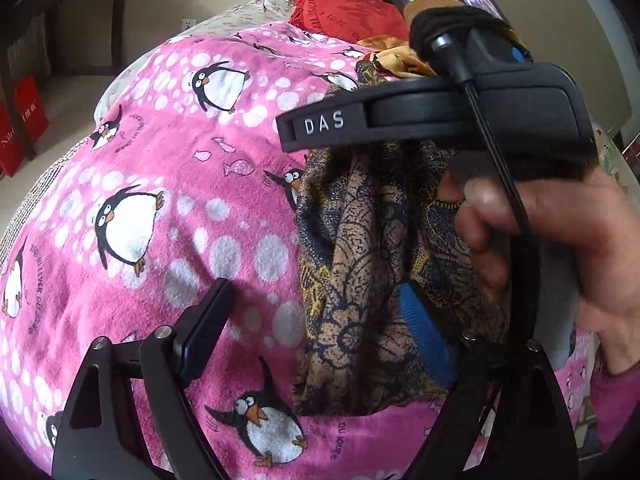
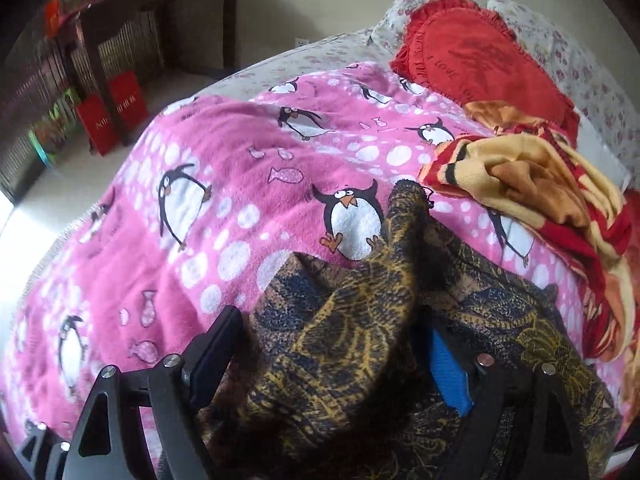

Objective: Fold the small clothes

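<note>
A dark navy and gold patterned garment (image 1: pixel 360 264) lies bunched on a pink penguin-print blanket (image 1: pixel 160 208). My left gripper (image 1: pixel 320 332) is open, its right blue-padded finger (image 1: pixel 424 336) against the cloth and its left finger (image 1: pixel 204 328) over bare blanket. The right gripper's body and the hand holding it (image 1: pixel 520 216) hang just above the garment in the left wrist view. In the right wrist view the garment (image 2: pixel 340 344) is heaped between my right gripper's (image 2: pixel 332 352) open fingers, covering the gap; the blue pad (image 2: pixel 448 372) touches cloth.
A red heart-shaped cushion (image 2: pixel 480 64) and a red and yellow blanket (image 2: pixel 540 184) lie at the far right of the bed. A floral sheet (image 2: pixel 560 52) is under them. Dark shelves and red boxes (image 2: pixel 112 116) stand on the floor to the left.
</note>
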Motion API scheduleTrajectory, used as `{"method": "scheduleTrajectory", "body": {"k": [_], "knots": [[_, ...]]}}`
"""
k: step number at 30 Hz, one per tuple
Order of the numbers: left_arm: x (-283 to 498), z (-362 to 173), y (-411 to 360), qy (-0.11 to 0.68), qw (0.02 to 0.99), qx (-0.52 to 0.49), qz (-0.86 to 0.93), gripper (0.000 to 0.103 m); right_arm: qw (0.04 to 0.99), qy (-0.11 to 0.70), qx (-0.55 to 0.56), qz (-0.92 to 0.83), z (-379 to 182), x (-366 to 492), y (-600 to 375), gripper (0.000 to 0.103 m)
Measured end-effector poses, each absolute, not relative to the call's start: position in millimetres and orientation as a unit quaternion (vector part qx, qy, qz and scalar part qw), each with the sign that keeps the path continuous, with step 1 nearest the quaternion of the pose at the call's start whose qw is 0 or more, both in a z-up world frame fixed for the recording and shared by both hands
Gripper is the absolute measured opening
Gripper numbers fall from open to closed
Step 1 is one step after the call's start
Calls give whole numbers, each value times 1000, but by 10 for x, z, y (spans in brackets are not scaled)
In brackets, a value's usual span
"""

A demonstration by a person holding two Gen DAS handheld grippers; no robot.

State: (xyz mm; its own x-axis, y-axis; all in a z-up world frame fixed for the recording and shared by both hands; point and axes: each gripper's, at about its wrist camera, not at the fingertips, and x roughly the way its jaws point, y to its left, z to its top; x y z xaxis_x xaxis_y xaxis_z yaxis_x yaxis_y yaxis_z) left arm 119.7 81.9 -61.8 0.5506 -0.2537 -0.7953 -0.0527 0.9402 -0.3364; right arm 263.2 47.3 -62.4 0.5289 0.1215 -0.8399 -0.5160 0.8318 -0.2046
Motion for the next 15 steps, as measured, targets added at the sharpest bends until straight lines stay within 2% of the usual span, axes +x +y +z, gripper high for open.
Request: {"method": "scheduleTrajectory", "body": {"k": [1,2,4,5,6,7,9,10,11,14,15], "knots": [[1210,-618,803,470,866,-159,-58,88,847,444,-225,187,-610,2599,464,77],[1211,-622,787,469,867,-155,-57,88,849,439,-231,183,-595,2587,450,62],[1253,-624,756,467,870,-150,-53,88,852,433,-219,196,-514,2584,350,45],[1282,-624,752,465,871,-150,-52,88,853,434,-201,208,-448,2595,263,33],[1303,-620,741,462,872,-150,-52,88,853,437,-187,217,-392,2598,197,26],[1329,-617,724,459,873,-152,-59,88,851,442,-162,235,-324,2611,97,24],[1373,-612,697,458,871,-158,-75,71,847,448,-126,257,-220,2620,-72,21],[1391,-607,681,462,868,-163,-82,51,846,449,-114,265,-192,2624,-124,21],[1399,-603,665,465,863,-173,-92,40,846,448,-106,268,-170,2616,-156,21],[1376,-576,633,460,862,-187,-103,26,846,448,-95,273,-147,2588,-240,20],[1364,-562,619,458,864,-181,-102,25,846,447,-93,274,-147,2569,-254,20]]}}
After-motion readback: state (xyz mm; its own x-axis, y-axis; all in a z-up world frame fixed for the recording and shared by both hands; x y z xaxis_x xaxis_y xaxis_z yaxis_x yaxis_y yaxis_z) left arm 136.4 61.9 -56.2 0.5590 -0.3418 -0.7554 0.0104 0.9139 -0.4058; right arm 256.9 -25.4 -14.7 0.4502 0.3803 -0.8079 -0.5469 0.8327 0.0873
